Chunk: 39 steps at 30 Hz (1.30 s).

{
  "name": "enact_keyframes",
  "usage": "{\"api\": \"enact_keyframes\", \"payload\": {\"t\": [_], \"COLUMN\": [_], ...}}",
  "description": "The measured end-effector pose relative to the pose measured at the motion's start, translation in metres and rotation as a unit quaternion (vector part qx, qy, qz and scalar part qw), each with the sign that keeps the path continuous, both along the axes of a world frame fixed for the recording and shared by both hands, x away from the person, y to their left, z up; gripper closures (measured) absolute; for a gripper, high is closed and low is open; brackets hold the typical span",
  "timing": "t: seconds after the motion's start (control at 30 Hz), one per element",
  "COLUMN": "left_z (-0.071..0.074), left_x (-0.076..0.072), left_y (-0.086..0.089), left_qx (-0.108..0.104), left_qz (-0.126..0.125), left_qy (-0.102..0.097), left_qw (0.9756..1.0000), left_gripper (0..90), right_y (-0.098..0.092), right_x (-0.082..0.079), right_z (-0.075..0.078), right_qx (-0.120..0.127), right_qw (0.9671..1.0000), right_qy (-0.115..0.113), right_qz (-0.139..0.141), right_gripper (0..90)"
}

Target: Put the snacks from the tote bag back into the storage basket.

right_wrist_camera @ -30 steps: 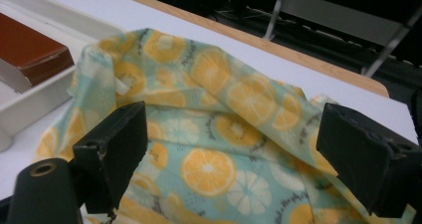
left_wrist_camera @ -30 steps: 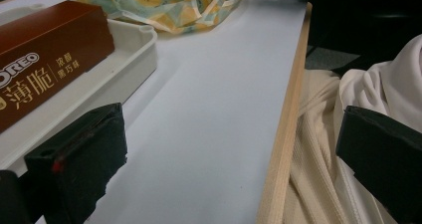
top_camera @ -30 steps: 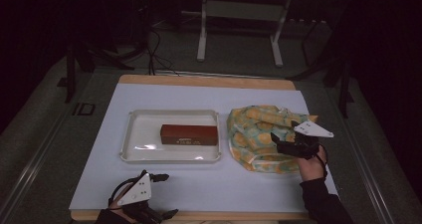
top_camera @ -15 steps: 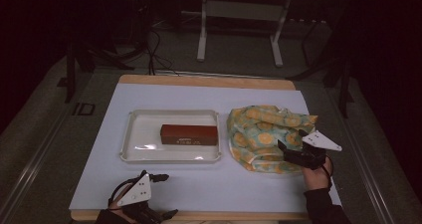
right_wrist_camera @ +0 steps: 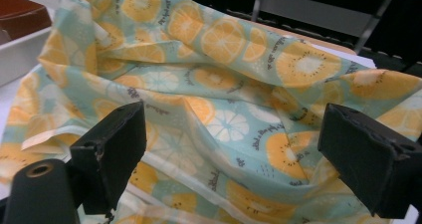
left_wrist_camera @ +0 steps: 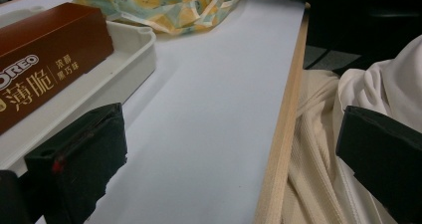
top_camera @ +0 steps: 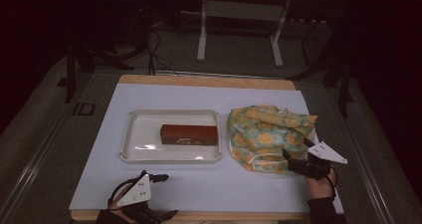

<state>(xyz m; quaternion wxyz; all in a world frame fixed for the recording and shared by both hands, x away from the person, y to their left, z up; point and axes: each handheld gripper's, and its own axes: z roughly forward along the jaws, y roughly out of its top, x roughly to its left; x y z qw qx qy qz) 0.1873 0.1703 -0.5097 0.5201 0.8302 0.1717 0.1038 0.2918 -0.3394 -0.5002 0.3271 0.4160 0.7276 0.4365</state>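
Note:
A crumpled bag of cloth printed with orange slices [top_camera: 266,134] lies on the right half of the white table [top_camera: 209,189]. My right gripper [top_camera: 294,160] stands open at the bag's near right edge; in the right gripper view the cloth [right_wrist_camera: 224,104] spreads between and beyond its two black jaws. A brown Oreo box [top_camera: 189,134] lies in a white tray [top_camera: 130,149] at the table's middle. My left gripper [top_camera: 161,194] is open near the front left edge, nothing between its jaws; the box [left_wrist_camera: 45,69] and tray [left_wrist_camera: 124,69] show at its left.
A wooden strip [left_wrist_camera: 281,134] runs along the table's front edge, with a cream sleeve [left_wrist_camera: 338,134] right behind it. Beyond the far edge stand a metal stand's legs [top_camera: 239,30] and cables on a dark floor.
My right gripper has drawn back toward the front right, off the top of the bag to its near edge. The left gripper has stayed put.

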Motion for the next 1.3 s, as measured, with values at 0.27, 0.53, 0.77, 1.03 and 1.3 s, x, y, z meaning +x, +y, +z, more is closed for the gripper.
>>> {"api": "enact_keyframes", "payload": {"t": [0.27,0.53,0.77,1.03,1.3], "left_z": [0.000,0.000,0.000,0.000,0.000], "left_x": [0.000,0.000,0.000,0.000,0.001], "left_y": [0.000,0.000,0.000,0.000,0.000], "left_qx": [0.000,-0.001,-0.002,-0.001,-0.002], "left_qz": [0.001,0.001,0.002,0.002,0.002], "left_qy": [-0.001,0.000,0.000,0.000,0.001], "left_qw": [1.0000,1.0000,1.0000,1.0000,1.0000], "left_gripper": [0.0,0.0,0.0,0.0,0.0], "right_y": [-0.008,-0.005,0.000,0.002,0.004], "right_x": [-0.009,-0.011,-0.012,-0.014,-0.011], "right_z": [-0.004,-0.005,-0.005,-0.004,-0.005], "right_qx": [0.019,0.020,0.014,0.021,0.020], "right_qw": [0.9996,0.9991,0.9983,0.9961,0.9963], "right_qy": [-0.018,-0.033,-0.050,-0.076,-0.069], "right_qz": [0.007,0.020,0.028,0.040,0.047], "right_gripper": [11.9,11.9,12.0,13.0,13.0]}}
